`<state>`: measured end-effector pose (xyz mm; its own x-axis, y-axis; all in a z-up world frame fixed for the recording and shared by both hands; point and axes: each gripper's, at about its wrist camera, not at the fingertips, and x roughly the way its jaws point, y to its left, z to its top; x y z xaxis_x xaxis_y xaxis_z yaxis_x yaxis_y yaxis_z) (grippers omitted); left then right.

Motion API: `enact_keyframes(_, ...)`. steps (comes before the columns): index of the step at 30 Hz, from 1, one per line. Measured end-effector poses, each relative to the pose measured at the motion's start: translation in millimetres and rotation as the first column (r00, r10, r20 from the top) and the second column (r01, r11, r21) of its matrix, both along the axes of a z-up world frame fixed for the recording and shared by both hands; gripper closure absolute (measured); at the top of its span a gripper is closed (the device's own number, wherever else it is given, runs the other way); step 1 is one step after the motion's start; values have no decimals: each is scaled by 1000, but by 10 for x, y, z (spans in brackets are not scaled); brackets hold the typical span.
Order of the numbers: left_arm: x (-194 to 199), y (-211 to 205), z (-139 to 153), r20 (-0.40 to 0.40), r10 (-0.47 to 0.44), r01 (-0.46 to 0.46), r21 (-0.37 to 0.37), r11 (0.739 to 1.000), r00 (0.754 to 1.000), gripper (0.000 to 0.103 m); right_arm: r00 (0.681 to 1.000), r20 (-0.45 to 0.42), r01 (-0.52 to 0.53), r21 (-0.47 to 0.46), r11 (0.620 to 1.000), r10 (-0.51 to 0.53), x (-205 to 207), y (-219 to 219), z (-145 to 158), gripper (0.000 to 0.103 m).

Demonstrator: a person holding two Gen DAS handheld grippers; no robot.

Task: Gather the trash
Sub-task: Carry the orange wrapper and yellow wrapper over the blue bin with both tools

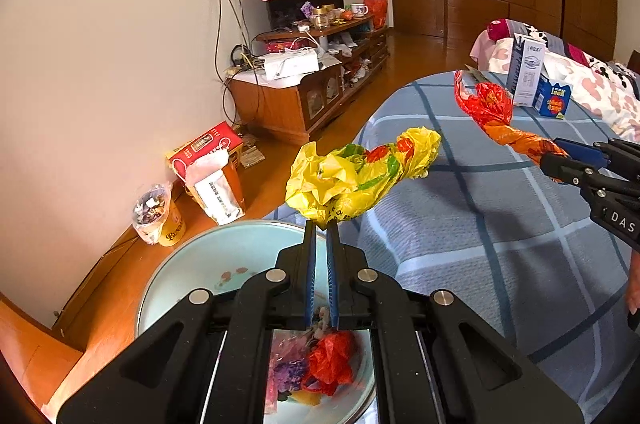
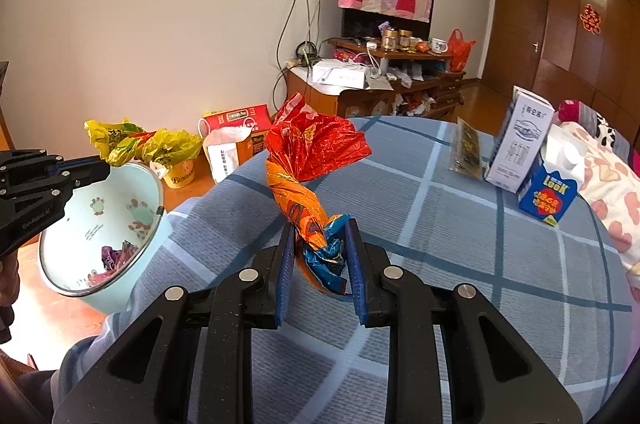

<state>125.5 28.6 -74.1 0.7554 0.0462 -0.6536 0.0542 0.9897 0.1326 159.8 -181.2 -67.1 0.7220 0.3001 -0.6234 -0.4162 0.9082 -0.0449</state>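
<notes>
Left gripper (image 1: 321,224): nearest the left wrist camera, jaws almost together, clamped on the lower edge of a crumpled yellow plastic bag (image 1: 360,174) printed in red and green. The bag is held in the air above the rim of the pale blue basin (image 1: 180,264), at the edge of the bed. In the right wrist view the same gripper (image 2: 106,166) enters from the left, with the yellow bag (image 2: 140,144) above the basin (image 2: 152,192).

Right gripper (image 2: 320,236): jaws partly closed, pads pressed against the twisted blue-and-orange end of a red-orange wrapper (image 2: 308,152). The wrapper stands up from the jaws over the blue checked bedspread (image 2: 440,244), its red end fanned out at the top. In the left wrist view this gripper (image 1: 560,154) enters from the right, with the wrapper (image 1: 488,108) extending up and left.

Basin contents: a red crumpled bag (image 1: 332,360) and purple and pink scraps, lying at the bottom.

On the bedspread, well apart from both grippers: a white carton (image 2: 520,148), upright; a blue box (image 2: 550,192) just beside it; a clear snack packet (image 2: 466,148) near the carton's left side
</notes>
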Motion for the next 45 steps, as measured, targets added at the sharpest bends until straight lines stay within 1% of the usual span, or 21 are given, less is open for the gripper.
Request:
enact_keyframes(20, -222, 399, -43, -4, 84, -84, -10, 996, 996, 98, 996, 7, -85, -5, 996, 85, -112, 438, 10, 77)
enact_keyframes(45, -439, 717, 23, 11, 163, -163, -22, 986, 987, 98, 985, 20, -173, -25, 985, 174, -311, 862, 51, 77)
